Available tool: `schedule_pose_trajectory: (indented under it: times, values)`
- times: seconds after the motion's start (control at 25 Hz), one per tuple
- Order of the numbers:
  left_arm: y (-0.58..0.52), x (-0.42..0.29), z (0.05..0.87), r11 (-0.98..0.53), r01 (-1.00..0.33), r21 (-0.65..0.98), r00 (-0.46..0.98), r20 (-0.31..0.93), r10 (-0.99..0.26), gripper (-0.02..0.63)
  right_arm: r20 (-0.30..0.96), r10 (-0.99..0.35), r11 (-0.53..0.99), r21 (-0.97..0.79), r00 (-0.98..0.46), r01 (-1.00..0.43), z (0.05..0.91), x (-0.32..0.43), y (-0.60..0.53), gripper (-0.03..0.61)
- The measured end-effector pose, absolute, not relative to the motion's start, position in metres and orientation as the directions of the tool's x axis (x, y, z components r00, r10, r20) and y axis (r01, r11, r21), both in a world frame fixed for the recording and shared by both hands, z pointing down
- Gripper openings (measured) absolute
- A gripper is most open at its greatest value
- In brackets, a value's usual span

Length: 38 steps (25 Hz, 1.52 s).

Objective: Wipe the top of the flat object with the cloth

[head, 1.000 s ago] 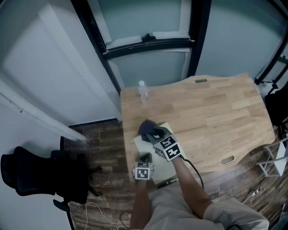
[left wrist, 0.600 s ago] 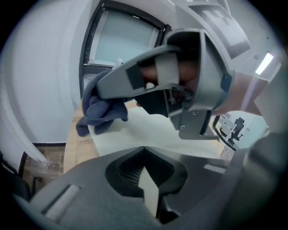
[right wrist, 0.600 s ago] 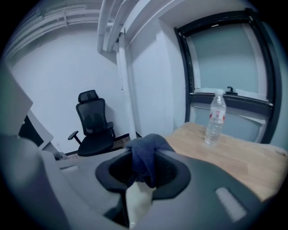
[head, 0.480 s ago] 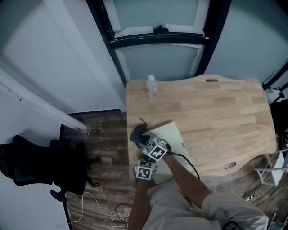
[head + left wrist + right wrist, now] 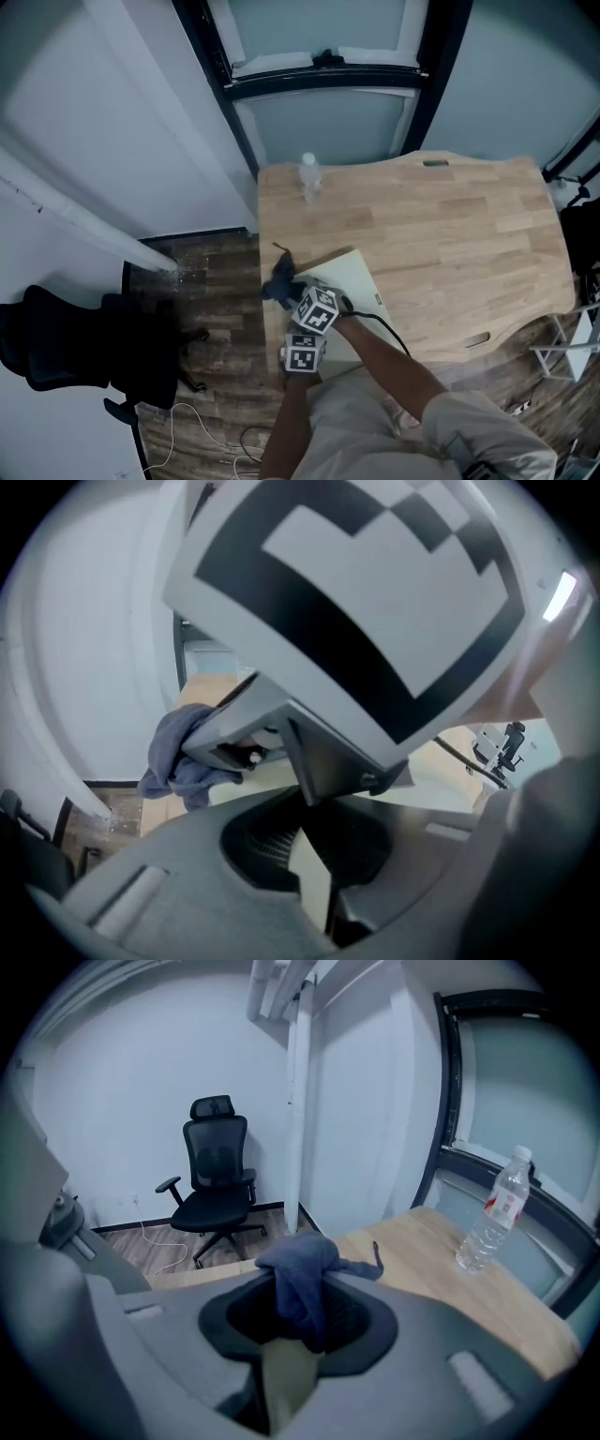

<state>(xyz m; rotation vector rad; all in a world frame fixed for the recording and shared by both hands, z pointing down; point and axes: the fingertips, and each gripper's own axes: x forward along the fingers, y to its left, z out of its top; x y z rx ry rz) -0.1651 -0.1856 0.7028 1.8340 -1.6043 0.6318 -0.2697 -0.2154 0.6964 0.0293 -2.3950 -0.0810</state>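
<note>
Find the flat object (image 5: 352, 281) on the front left corner of the surface (image 5: 450, 225), pale and set askew to both edges. Read its long axis as running away from the front edge, though arms cover much of it. Note the cloth (image 5: 278, 281) bunched at the flat object's far left corner, right at the surface's left edge and perhaps hanging a little past it.

See the right gripper (image 5: 295, 1335) with its fingers clamped on that cloth, a fold drooping between them over pale board below. See the left gripper (image 5: 314, 874) just behind, at the front edge, its fingers close together on a thin pale strip, apparently pinching the flat object's near edge to steady it.

Judge the coming stroke from this: nearly all the bare top lies to the right of the cloth, toward the middle of the surface. Expect a sweep rightward, with the right gripper alone placed to make it.

Keep the bottle (image 5: 307, 178) in mind at the far left corner, well apart from the stroke.
</note>
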Motion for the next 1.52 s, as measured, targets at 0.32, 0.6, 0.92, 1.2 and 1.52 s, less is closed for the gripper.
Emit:
schedule_pose_trajectory:
  times: [0.32,0.6,0.92,1.2,1.52]
  values:
    - [-0.182,-0.167,0.704,-0.058,-0.986,0.158,0.151,0.684,-0.713,0.007,0.689,-0.142,0.99,0.117,-0.711,-0.084,0.698,-0.234,-0.249,0.103]
    - [-0.182,-0.167,0.707,-0.056,-0.988,0.147,0.141,0.671,-0.728,0.008,0.691,-0.235,0.972,0.152,-0.684,-0.18,0.698,-0.184,-0.29,0.103]
    - [-0.179,-0.164,0.702,-0.047,-0.988,0.144,0.132,0.662,-0.738,0.008,0.69,-0.341,0.935,0.176,-0.638,-0.309,0.696,-0.128,-0.334,0.103]
    - [-0.181,-0.166,0.701,-0.048,-0.99,0.129,0.121,0.65,-0.75,0.008,0.699,-0.377,0.916,0.188,-0.607,-0.354,0.695,-0.098,-0.354,0.103]
    - [-0.183,-0.167,0.697,-0.043,-0.991,0.13,0.117,0.637,-0.762,0.008,0.717,-0.37,0.912,0.161,-0.59,-0.376,0.693,-0.096,-0.362,0.104]
